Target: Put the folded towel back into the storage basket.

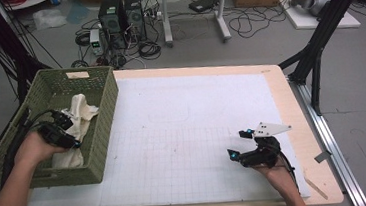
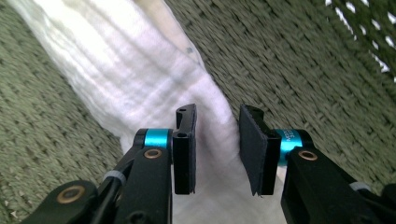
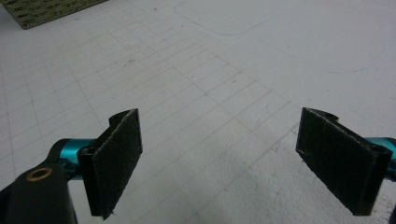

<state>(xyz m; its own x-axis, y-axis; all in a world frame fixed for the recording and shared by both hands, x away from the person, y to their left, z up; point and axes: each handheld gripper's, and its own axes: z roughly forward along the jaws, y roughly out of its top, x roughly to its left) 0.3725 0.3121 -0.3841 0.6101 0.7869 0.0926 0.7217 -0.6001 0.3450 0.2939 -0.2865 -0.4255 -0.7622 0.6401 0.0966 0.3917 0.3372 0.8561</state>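
Inside green basket (image 1: 101, 97), left gripper (image 2: 217, 147) jaws apart over white cloth (image 2: 140, 79)

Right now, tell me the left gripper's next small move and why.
Probably close the left gripper on the white cloth: its jaws stand apart with a fold of cloth between them, pads not pressing, inside the green basket. Then lift.

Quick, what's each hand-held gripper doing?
Left hand-held gripper: open, over the cloth in the basket.
Right hand-held gripper: open, holding nothing.
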